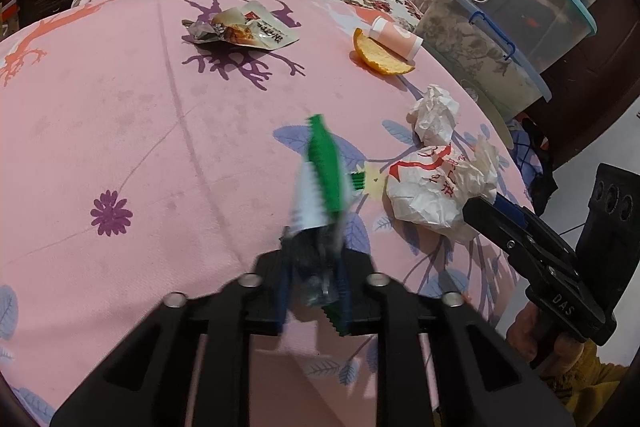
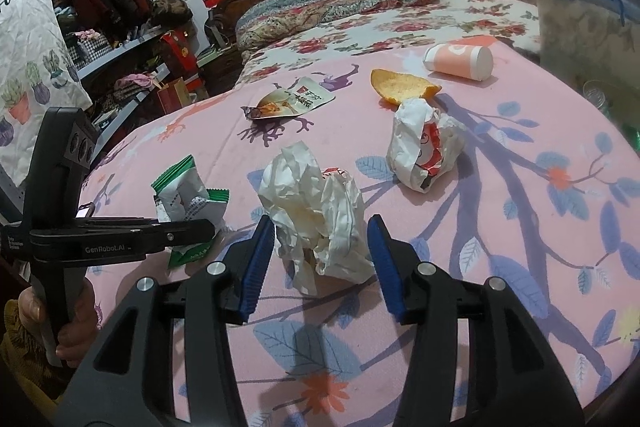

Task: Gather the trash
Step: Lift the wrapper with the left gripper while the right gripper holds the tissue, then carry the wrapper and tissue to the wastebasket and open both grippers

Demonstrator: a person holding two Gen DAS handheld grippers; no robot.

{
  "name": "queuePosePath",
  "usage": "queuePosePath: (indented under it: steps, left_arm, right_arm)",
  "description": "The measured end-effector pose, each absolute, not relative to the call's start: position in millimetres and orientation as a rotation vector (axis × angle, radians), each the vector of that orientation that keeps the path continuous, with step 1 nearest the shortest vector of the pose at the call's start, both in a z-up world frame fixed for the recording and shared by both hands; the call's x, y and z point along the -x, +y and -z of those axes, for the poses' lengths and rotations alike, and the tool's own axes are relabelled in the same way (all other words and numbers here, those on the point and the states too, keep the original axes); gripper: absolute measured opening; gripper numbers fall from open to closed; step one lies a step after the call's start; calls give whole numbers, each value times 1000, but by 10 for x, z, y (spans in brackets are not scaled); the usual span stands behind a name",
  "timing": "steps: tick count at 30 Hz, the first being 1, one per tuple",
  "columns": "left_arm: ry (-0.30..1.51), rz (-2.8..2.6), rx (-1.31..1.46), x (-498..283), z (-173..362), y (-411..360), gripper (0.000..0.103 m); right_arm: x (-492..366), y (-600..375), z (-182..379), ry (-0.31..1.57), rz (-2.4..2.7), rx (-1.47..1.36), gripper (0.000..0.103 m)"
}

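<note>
Trash lies scattered on a pink sheet. Left claw is pinched on a green wrapper, near left. Right claw stands spread, its blue pads flanking a crumpled paper without pressing it. Peel and cup lie farther right.

The left tool reads "GenRobot.AI" on its side; the right tool bears "DAS"; a white bag shows "ome" beneath a heart.
</note>
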State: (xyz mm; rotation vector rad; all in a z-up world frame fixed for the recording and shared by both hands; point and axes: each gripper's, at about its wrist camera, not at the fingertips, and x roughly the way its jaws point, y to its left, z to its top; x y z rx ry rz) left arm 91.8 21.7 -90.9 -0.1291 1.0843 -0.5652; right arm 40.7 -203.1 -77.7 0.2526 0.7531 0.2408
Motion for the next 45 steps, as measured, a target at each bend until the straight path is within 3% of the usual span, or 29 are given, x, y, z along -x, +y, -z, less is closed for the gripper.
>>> queuePosePath:
  steps: [5, 8, 15, 16, 17, 18, 20, 27, 32, 38, 45]
  left_arm:
    - [1065, 568, 131, -897, 847, 255, 7]
    - [1051, 571, 139, -884, 792, 302, 6]
    - [1043, 587, 161, -864, 703, 311, 6]
    - [1045, 592, 161, -863, 693, 299, 6]
    - [1045, 596, 159, -864, 685, 289, 6]
    - [1045, 598, 156, -864, 678, 278, 6]
    - [1047, 602, 139, -881, 651, 215, 6]
    - [1039, 693, 64, -990, 378, -232, 6]
    - [1034, 827, -32, -1248, 107, -1059, 6]
    - [1033, 1063, -183, -1595, -146, -2705, 7]
    - [1139, 1184, -134, -2212, 100, -4420, 8]
  right_arm:
    - [-408, -2036, 771, 752, -243, -254, 53]
    - [-378, -2040, 752, 735, -244, -254, 61]
    - [-361, -2020, 746, 736, -252, -256, 62]
    - [-367, -2000, 750, 739, -262, -248, 61]
    - [-379, -1974, 758, 751, -285, -238, 40]
    - [-391, -1950, 776, 764, -302, -227, 30]
    - [-385, -1946, 775, 754, -309, -213, 23]
    - [-251, -2471, 486, 617, -331, -385, 21]
    - [-147, -3294, 316, 488, -158, -446, 21]
    - [-141, -4673, 372, 413, 100, -577, 22]
    - [-437, -5845, 604, 446, 260, -647, 22]
